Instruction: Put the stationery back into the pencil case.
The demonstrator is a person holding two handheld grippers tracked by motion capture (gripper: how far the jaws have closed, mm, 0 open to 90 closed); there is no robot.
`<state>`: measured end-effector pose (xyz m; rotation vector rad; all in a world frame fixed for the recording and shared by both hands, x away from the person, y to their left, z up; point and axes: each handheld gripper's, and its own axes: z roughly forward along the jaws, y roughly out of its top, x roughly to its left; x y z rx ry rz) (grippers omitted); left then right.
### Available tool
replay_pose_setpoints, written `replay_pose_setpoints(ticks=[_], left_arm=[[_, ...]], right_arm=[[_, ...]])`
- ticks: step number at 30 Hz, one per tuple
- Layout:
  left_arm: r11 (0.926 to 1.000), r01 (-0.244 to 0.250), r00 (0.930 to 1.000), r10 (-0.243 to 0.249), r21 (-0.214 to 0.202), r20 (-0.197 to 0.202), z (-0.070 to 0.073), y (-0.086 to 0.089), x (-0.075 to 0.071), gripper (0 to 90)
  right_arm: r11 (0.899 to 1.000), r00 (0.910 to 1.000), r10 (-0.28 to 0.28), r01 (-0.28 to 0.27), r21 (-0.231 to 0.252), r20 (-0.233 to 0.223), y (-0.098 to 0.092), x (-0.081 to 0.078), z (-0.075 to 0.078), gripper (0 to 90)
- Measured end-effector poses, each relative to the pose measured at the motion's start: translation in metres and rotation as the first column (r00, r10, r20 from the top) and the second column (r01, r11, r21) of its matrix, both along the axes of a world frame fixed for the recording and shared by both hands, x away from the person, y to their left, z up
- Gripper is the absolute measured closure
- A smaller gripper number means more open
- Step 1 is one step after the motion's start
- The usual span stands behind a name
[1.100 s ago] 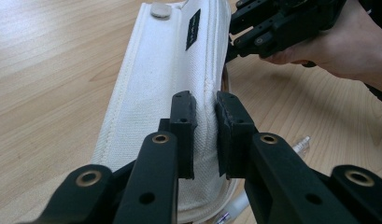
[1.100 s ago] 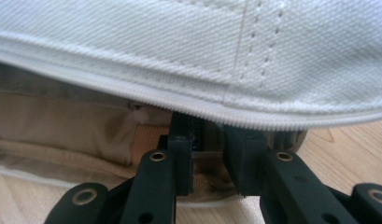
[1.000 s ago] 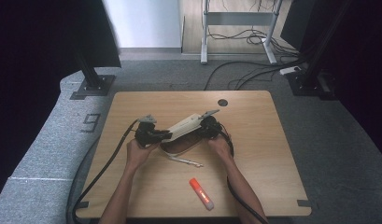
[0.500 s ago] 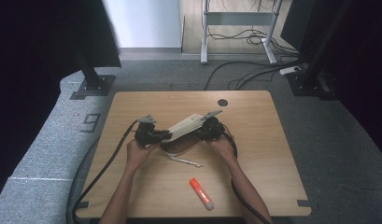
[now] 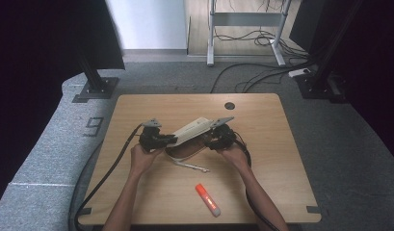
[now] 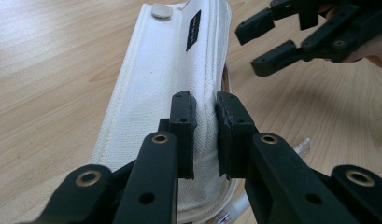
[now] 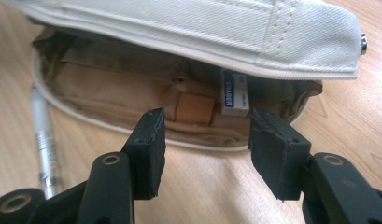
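A cream fabric pencil case [image 5: 190, 132] lies open in the middle of the wooden table [image 5: 291, 159]. My left gripper [image 6: 205, 100] is shut on the edge of its raised flap [image 6: 151, 84] and holds it up. My right gripper [image 7: 208, 119] stands just in front of the case's mouth; its jaws have just been opening and nothing is between them. Inside, against the tan lining [image 7: 109, 88], sits a white eraser in a blue-printed sleeve [image 7: 234, 93]. In the left gripper view, the right gripper [image 6: 249, 49] is at the upper right.
A silver pen [image 7: 41, 135] lies on the table beside the case, towards the person. An orange and white stick [image 5: 207, 199] rests nearer the front edge. A round cable hole [image 5: 229, 105] is at the back. Black cables [image 5: 108, 168] trail off the table's left and front.
The right gripper has drawn slightly back from the case's mouth. The left gripper and the raised flap have stayed where they were.
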<state>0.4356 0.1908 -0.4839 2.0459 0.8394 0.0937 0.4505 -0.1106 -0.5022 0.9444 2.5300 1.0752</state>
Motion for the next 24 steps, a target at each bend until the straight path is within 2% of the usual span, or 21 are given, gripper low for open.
replay_pose_setpoints(ticks=[15, 24], left_arm=[[1.0000, 0.000, 1.0000, 0.000, 0.006, 0.004, 0.000, -0.001, -0.001, 77.6], [1.0000, -0.007, 1.0000, 0.007, 0.005, 0.006, 0.000, -0.002, -0.002, 77.6]], right_arm=[[0.997, 0.9968, 0.079, -0.079, 0.024, 0.002, 0.000, -0.034, 0.010, 48.2], [0.988, 0.9881, 0.153, -0.152, 0.036, -0.014, 0.008, -0.054, 0.009, 53.7]])
